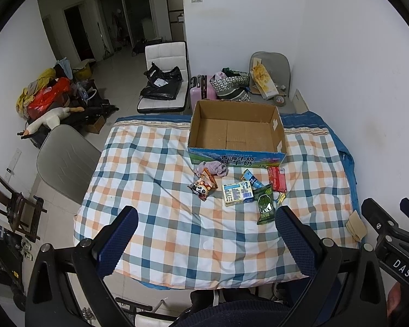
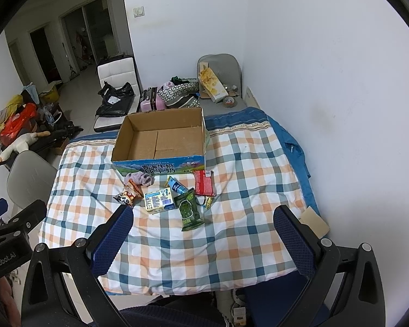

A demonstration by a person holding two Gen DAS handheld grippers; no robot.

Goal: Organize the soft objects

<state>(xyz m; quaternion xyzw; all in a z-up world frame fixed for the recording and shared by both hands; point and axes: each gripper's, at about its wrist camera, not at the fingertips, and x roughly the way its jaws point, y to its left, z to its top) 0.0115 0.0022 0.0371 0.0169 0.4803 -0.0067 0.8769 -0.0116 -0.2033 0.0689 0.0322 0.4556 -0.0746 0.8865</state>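
Note:
An open, empty cardboard box point(image 1: 237, 133) point(image 2: 161, 139) stands at the far side of the checked tablecloth point(image 1: 163, 218) point(image 2: 231, 218). In front of it lie a crumpled lilac cloth point(image 1: 212, 168) point(image 2: 140, 178), a panda snack packet point(image 1: 203, 189) point(image 2: 126, 196), a yellow-white carton point(image 1: 237, 194) point(image 2: 160, 200), a blue packet point(image 1: 252, 181) point(image 2: 177, 186), a green packet point(image 1: 265, 204) point(image 2: 189, 212) and a red packet point(image 1: 276, 178) point(image 2: 203, 182). My left gripper point(image 1: 207, 242) and right gripper point(image 2: 204, 242) are open and empty, held above the table's near edge.
A tan card point(image 1: 355, 226) point(image 2: 315, 222) lies at the table's right edge by the white wall. A grey chair point(image 1: 65, 160) point(image 2: 30, 179) stands left of the table; another grey chair point(image 1: 270, 68) with clutter, a pink suitcase point(image 1: 201, 87) and a white chair point(image 1: 166, 76) stand beyond.

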